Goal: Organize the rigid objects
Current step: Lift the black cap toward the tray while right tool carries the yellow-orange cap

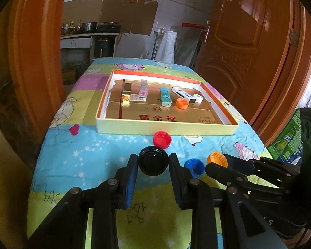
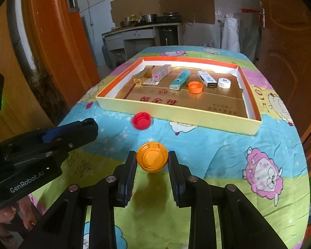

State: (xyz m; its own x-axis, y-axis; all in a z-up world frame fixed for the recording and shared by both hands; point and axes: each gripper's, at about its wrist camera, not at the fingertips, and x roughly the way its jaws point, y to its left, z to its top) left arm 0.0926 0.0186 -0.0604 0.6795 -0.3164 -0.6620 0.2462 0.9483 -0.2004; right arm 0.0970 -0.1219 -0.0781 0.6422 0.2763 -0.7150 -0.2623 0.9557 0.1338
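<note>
We have the left tongs clenched on a black ribbed plastic bottle cap and the right tongs clenched on a translucent orange plastic bottle cap, both held over the near part of the worktop, which is draped in a cartoon-printed cloth. Each cap is round and pinched only at two points near the fingertips, so we judge that a tilt or a slackened squeeze could let it squirt forward and roll off the cloth's edge. The two tongs sit close together, the right one just beside the left, and could knock each other on the way to the shallow cardboard box lying further off; a low carry could also catch the box's near wall. A red plastic cap rests just in front of that wall, and a blue plastic cap lies between the tongs in the left view, easy to nudge. By our count there are five loose caps: one black, one blue, one red and two orange, the second orange cap already in the box. The box also holds a teal lighter-like stick, a white slim device, a small white round lid, a clear pink-marked case and a gold box.
</note>
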